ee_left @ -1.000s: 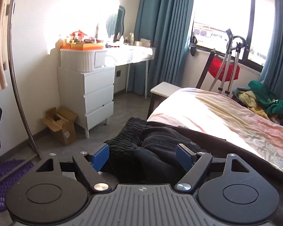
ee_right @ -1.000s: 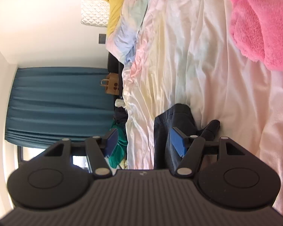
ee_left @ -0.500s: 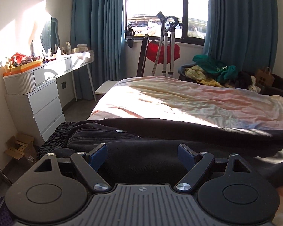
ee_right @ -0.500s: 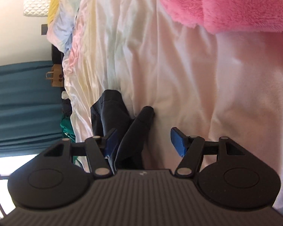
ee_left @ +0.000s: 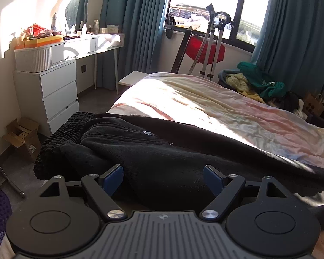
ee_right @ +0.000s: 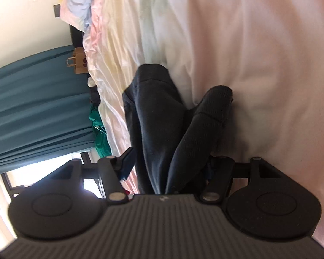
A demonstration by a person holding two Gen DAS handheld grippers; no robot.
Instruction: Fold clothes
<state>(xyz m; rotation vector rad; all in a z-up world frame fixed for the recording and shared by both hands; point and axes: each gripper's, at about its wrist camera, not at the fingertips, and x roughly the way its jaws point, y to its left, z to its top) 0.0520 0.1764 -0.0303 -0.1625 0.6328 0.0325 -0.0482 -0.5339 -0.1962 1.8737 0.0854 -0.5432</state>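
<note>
My left gripper [ee_left: 163,178] hangs low over the black trousers [ee_left: 162,151], its blue pads spread wide with dark cloth lying between them and nothing pinched. The trousers lie across the near edge of the bed [ee_left: 216,108], their ribbed elastic waistband [ee_left: 62,136] bunched at the left corner and hanging toward the floor, the rest of the cloth running off to the right. Beyond them the pastel sheet catches strong sun. To the left of the bed stands a white chest of drawers [ee_left: 54,90] with a cardboard box [ee_left: 21,136] on the floor beside it, and farther back a white dressing table [ee_left: 86,45] crowded with bottles. At the far side, under the window [ee_left: 205,10] and between teal curtains [ee_left: 136,21], a heap of green and yellow clothes [ee_left: 254,82] sits beside a brown paper bag [ee_left: 313,105]. My right gripper [ee_right: 168,168] is turned sideways along the bed; its fingers stand apart around the two trouser legs [ee_right: 172,118], which pass between them and lie on the pale sheet [ee_right: 259,54]. The right-hand pad is hidden by cloth, so I cannot tell whether it presses the fabric.
</note>
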